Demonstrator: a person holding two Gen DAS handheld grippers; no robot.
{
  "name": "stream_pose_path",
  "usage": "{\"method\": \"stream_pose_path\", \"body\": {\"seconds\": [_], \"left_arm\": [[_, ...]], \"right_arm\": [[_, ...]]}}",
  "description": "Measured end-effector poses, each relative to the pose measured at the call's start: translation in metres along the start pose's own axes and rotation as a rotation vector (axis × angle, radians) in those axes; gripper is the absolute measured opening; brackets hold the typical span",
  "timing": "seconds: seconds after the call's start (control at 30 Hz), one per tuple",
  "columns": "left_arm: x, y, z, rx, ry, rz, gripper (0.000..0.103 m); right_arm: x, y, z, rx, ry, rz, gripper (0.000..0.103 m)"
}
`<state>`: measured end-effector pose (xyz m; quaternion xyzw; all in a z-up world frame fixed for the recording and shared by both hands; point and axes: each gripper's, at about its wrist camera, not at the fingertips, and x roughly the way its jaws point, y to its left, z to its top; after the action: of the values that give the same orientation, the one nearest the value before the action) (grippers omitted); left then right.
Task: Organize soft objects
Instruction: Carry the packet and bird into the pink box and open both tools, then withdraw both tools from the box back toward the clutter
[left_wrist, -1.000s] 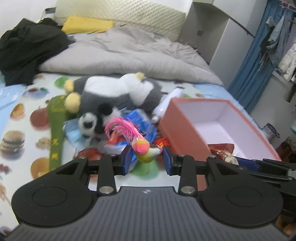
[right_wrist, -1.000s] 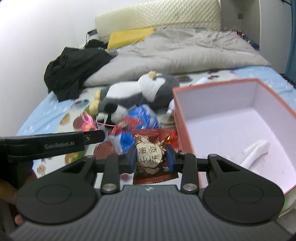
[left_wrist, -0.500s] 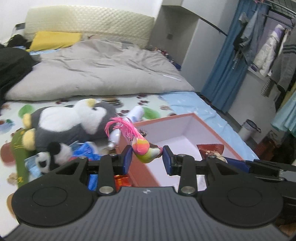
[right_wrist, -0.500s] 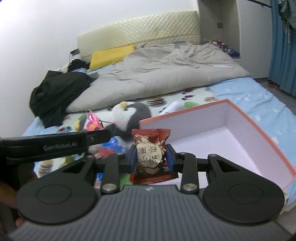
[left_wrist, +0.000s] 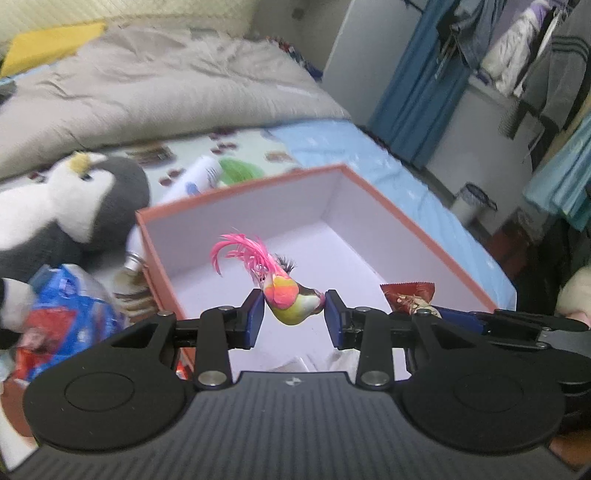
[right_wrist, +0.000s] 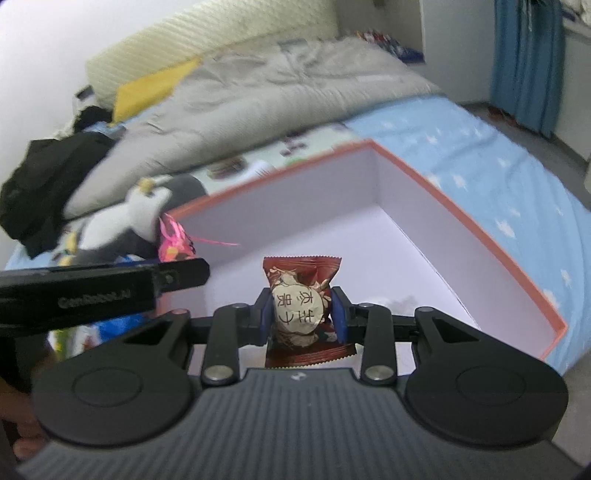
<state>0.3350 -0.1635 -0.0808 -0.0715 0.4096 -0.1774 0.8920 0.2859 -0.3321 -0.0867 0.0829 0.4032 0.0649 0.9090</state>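
My left gripper (left_wrist: 294, 312) is shut on a small toy bird (left_wrist: 286, 295) with a yellow-orange body and pink feathers, held over the open orange box (left_wrist: 424, 236) with its white inside. My right gripper (right_wrist: 302, 317) is shut on a dark red snack packet (right_wrist: 301, 310) with a round printed label, also above the box (right_wrist: 461, 218). The left view shows the packet (left_wrist: 408, 295) at right, and the right view shows the bird's pink feathers (right_wrist: 173, 240) beyond the left gripper's finger (right_wrist: 177, 275).
A grey and white penguin plush (left_wrist: 70, 206) lies left of the box on the printed sheet, with a blue snack bag (left_wrist: 70, 314) and a white tube (left_wrist: 199, 177) nearby. A grey duvet (left_wrist: 147, 85) covers the far bed. Black clothes (right_wrist: 48, 177) are heaped at left.
Both grippers have swung right from the toy pile to above the box, each still holding its object. The box now fills the middle of both views.
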Motion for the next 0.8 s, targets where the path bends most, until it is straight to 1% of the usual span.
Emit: {"method": "stream_pose_path", "body": {"seconds": [0.2, 0.3, 0.4, 0.43, 0.53, 0.63, 0.8], "left_arm": [[0.043, 0.002, -0.002, 0.015, 0.088, -0.011, 0.041], [0.057, 0.005, -0.002, 0.014, 0.113, -0.005, 0.041], [0.063, 0.008, -0.002, 0.01, 0.123, 0.004, 0.041], [0.064, 0.009, -0.002, 0.008, 0.124, 0.008, 0.043], [0.064, 0.011, 0.001, -0.009, 0.128, 0.009, 0.054], [0.053, 0.01, 0.003, -0.008, 0.105, 0.013, 0.055], [0.023, 0.003, 0.007, 0.001, 0.059, 0.018, 0.055]], "right_arm": [[0.032, -0.023, -0.006, 0.03, 0.101, -0.039, 0.036], [0.042, -0.033, -0.01, 0.05, 0.137, -0.052, 0.036], [0.048, -0.041, -0.013, 0.061, 0.158, -0.065, 0.037], [0.048, -0.042, -0.014, 0.066, 0.162, -0.063, 0.037], [0.047, -0.044, -0.014, 0.072, 0.167, -0.05, 0.041], [0.044, -0.041, -0.011, 0.072, 0.161, -0.033, 0.042], [0.021, -0.033, -0.003, 0.05, 0.102, -0.034, 0.042]]}}
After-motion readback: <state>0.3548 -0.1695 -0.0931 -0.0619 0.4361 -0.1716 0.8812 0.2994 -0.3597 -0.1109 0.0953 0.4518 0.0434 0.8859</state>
